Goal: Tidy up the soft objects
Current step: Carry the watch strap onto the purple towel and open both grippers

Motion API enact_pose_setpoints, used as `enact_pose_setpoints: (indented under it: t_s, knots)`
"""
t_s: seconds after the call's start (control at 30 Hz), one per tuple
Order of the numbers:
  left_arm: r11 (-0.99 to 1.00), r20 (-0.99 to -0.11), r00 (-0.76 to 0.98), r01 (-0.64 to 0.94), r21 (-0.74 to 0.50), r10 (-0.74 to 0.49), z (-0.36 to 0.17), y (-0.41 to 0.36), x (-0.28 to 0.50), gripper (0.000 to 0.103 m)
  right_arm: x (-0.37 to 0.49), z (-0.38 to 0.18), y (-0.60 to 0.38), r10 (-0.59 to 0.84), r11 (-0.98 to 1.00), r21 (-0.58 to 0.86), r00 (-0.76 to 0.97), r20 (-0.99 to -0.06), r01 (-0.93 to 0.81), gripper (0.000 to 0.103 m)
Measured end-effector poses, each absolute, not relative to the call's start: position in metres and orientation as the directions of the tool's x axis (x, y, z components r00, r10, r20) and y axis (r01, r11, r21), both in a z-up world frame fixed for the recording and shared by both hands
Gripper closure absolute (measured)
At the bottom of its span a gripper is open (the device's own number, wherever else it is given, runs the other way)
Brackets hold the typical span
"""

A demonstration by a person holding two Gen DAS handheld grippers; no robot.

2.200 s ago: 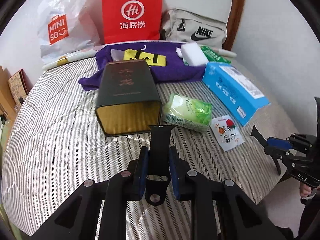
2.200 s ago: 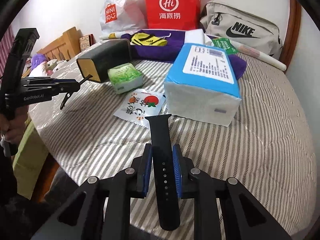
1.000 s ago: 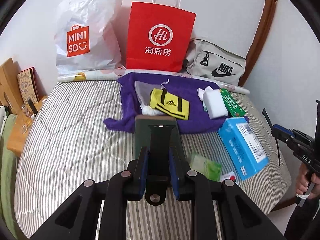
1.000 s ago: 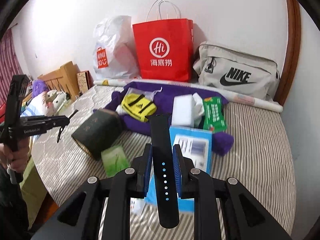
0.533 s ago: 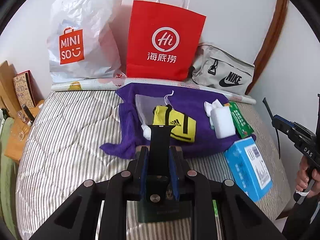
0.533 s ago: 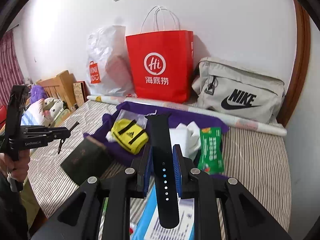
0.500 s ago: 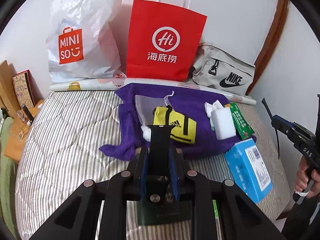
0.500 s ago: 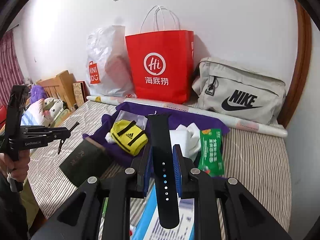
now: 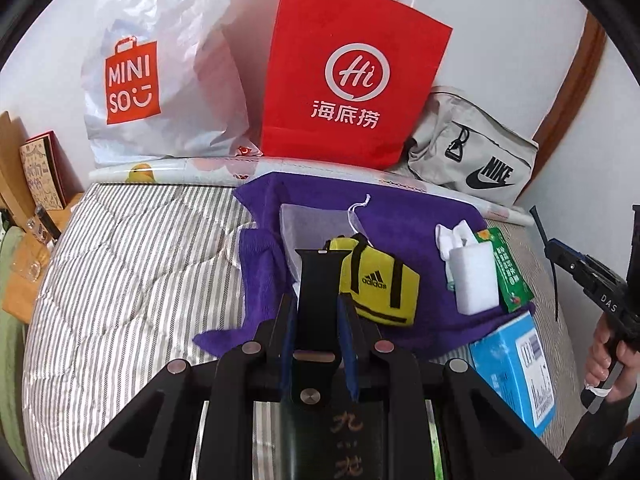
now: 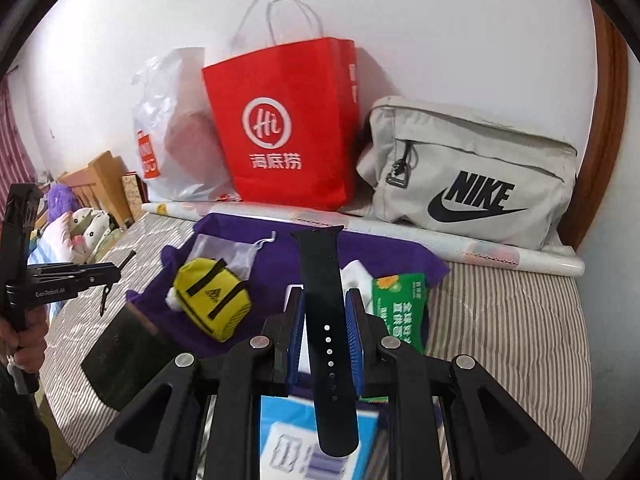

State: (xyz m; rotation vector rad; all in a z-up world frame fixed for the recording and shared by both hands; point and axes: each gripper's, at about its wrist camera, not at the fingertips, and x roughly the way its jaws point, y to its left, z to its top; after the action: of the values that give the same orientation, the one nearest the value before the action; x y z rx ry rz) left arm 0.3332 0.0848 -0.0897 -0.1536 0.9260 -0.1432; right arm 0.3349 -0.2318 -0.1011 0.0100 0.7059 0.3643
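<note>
Both grippers have advanced toward the wall since half a second ago; bags loom larger. Left gripper [image 9: 318, 328] clamps a black watch strap [image 9: 320, 280] above the dark tin [image 9: 340, 440]. Right gripper [image 10: 325, 338] clamps a holed strap [image 10: 328, 332] above the blue tissue pack [image 10: 288, 448]. Beyond, yellow pouch [image 9: 378, 282] on purple towel [image 9: 408, 208]. Farthest, red bag [image 9: 352, 76].

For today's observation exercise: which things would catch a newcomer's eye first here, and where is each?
The red bag stands against the wall behind the bed, with the white bag to its left. A yellow pouch lies on the purple cloth mid-bed. Each gripper, left and right, is clamped on a black strap.
</note>
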Motion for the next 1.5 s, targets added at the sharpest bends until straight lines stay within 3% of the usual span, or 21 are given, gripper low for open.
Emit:
enact_pose_setpoints:
  t_s: [0.83,1.2,1.27,1.33,1.5]
  knots:
    - [0.97,-0.827,0.517,0.028,-0.24,-0.219,-0.128,0.091,0.414,0.083,0.428,-0.17,-0.227,0.293,0.948,0.15,0.582,-0.758,-0.281,0.082]
    - [0.967,-0.857,0.46,0.015,-0.255,-0.233,-0.149,0.085,0.424,0.083,0.421,-0.164,-0.234,0.279,0.953,0.148,0.585,-0.761,-0.263,0.081]
    - [0.968,-0.86,0.457,0.016,-0.248,-0.228,-0.15,0.084,0.423,0.083,0.415,-0.16,-0.235,0.271,0.956,0.138,0.592,-0.759,-0.26,0.076]
    - [0.969,-0.862,0.454,0.016,-0.245,-0.225,-0.15,0.084,0.422,0.082,0.406,-0.154,-0.237,0.272,0.956,0.136,0.607,-0.747,-0.261,0.061]
    - [0.973,-0.863,0.46,0.012,-0.229,-0.208,-0.145,0.083,0.418,0.082,0.394,-0.148,-0.236,0.254,0.96,0.115,0.622,-0.741,-0.255,0.058]
